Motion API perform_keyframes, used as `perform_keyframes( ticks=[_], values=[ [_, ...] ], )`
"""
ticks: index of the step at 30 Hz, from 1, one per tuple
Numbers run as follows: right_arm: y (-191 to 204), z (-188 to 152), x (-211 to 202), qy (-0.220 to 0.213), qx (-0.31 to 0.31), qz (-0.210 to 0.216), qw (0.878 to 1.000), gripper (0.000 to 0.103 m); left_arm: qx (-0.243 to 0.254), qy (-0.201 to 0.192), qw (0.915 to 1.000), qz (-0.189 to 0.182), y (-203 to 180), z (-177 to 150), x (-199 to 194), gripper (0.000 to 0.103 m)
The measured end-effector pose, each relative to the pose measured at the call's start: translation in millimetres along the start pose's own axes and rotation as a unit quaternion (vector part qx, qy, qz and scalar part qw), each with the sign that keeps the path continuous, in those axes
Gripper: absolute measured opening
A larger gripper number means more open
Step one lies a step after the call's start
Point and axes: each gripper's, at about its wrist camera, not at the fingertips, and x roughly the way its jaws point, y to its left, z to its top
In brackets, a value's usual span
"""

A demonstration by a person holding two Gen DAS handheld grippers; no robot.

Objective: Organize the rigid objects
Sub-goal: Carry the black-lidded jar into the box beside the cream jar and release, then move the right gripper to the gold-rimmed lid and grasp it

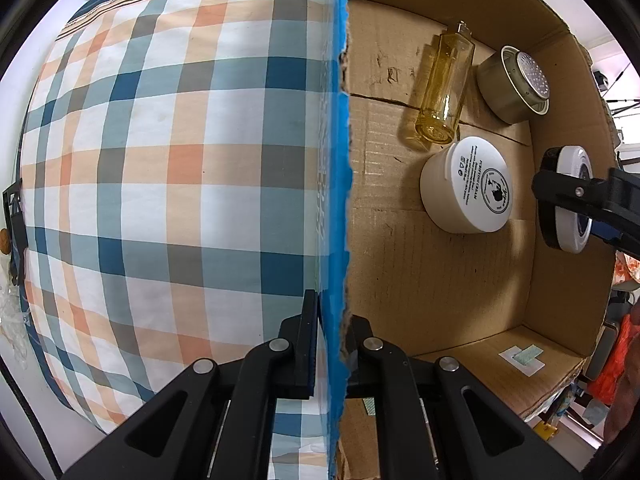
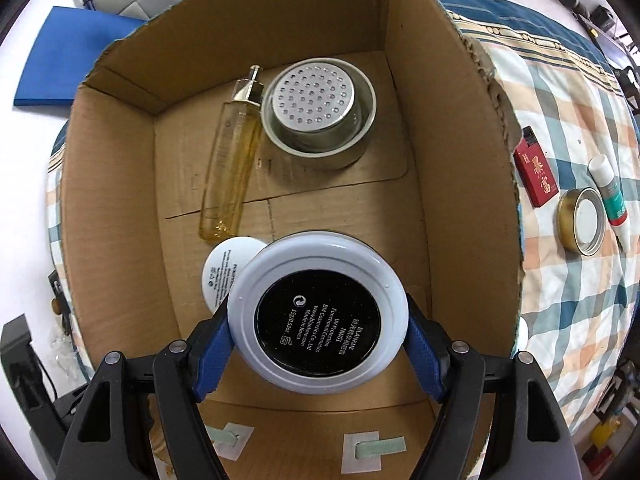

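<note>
Cosmetic compact point(image 2: 318, 312), round with a white rim and a black centre, sits clamped between the blue-padded fingers point(image 2: 212, 350) of the right gripper point(image 2: 318, 320), held above the floor of the open cardboard box point(image 2: 120, 280). White print on its black face reads "BLANKME", "NW01", "UV Protection", "Functional Cosmetics", "BM Cosmetics Co., Ltd", "www.blankme.com", "Made in Korea" and "15g/0.53oz", with a recycling mark above. In the left wrist view the same compact point(image 1: 572, 200) shows edge-on near the box's right wall.

Left gripper point(image 1: 332, 360) is closed on the box's blue-taped side wall point(image 1: 340, 200), one finger outside and one inside.

Just beyond the compact a white cream jar point(image 1: 466, 188) lies on the box floor; its base label reads "PURIFYING CREAM", while the smaller lines are too fine to read. An amber clear bottle point(image 2: 230, 168) with a metal pump neck lies on its side past the jar, and appears to touch it. Beside the bottle, toward the far wall, stands a metal tin point(image 2: 320, 116) holding a perforated silver disc.

Outside the box, on the checked cloth point(image 2: 580, 280), lie a red packet point(image 2: 536, 172) with gold Chinese characters, a round gold lid point(image 2: 582, 216), and a white tube point(image 2: 612, 200) with green and red bands that touches the lid's rim.
</note>
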Motion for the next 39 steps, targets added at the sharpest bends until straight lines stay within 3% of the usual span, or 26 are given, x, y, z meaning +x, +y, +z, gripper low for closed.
perform_keyframes(
  ticks=[12, 15, 18, 20, 39],
  values=[
    [9.0, 8.8, 14.1, 0.012, -0.001, -0.042, 0.999, 0.080, 0.006, 0.000, 1.0000, 0.001, -4.8, -0.6, -0.4, 0.006],
    [13.2, 9.3, 17.8, 0.018, -0.005, -0.053, 0.998, 0.085, 0.007, -0.001, 1.0000, 0.000, -6.1, -0.5, -1.1, 0.006],
    [16.5, 9.6, 17.7, 0.016, -0.006, -0.056, 0.998, 0.098, 0.007, 0.000, 1.0000, -0.001, -5.1, -1.4, -1.3, 0.006],
    [16.3, 8.8, 16.0, 0.015, -0.007, -0.059, 0.998, 0.098, 0.008, 0.000, 1.0000, -0.001, -5.1, -1.8, -1.1, 0.006],
    [26.8, -26.3, -15.9, 0.007, -0.029, -0.030, 0.999, 0.103, 0.009, -0.001, 1.0000, 0.000, -3.0, -3.0, -1.4, 0.006]
  ],
)
